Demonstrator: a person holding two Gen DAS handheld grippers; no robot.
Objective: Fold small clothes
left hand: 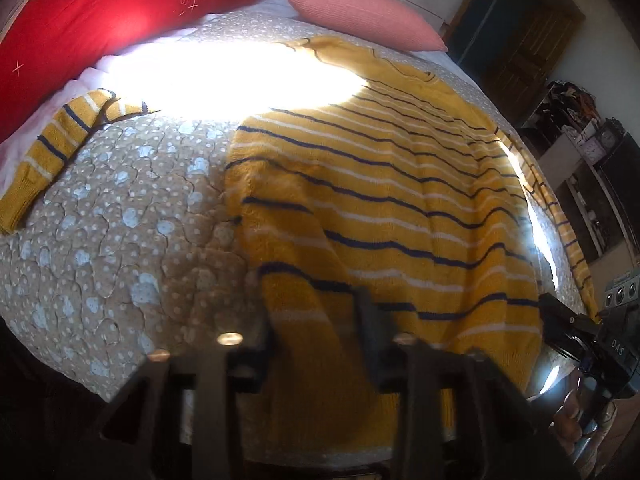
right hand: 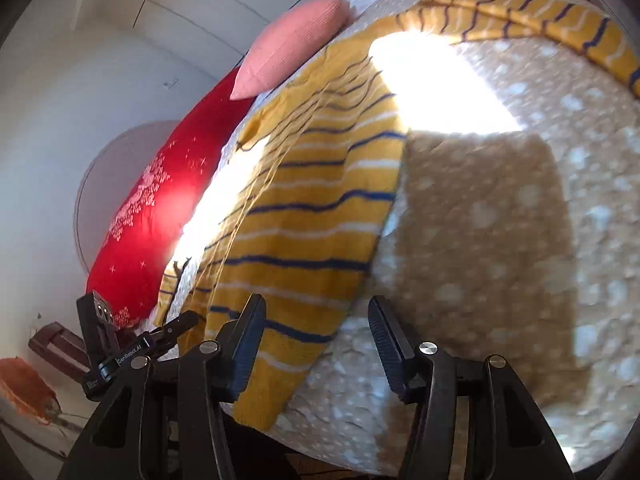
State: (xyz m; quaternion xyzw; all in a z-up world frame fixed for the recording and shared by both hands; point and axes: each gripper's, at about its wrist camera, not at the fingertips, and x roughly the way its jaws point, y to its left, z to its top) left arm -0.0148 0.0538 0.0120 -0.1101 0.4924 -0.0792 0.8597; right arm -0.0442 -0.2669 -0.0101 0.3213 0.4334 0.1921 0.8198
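On the bed (left hand: 120,208), left wrist view: a yellow sweater (left hand: 380,200) with navy and white stripes lies spread flat on the tan dotted quilt, hem toward the camera. One sleeve (left hand: 52,148) stretches out to the far left, near the red pillow (left hand: 100,20); a pink pillow (left hand: 360,12) sits beyond the collar. The left gripper (left hand: 316,320) is at the sweater's near left hem corner, jaws set moderately wide, with hem fabric lying between and under the fingers; motion blur hides whether they touch it. The right gripper (left hand: 576,328) shows at the lower right, by the opposite hem corner. A strong sun patch washes out the upper chest area.

Right wrist view: the sweater (right hand: 312,216) runs up the frame on the left, its side edge and hem corner just ahead of the left finger. The right gripper (right hand: 316,336) is open wide, holding nothing; its right finger is over bare quilt. The left gripper (right hand: 160,340) appears at lower left, at the far hem corner.
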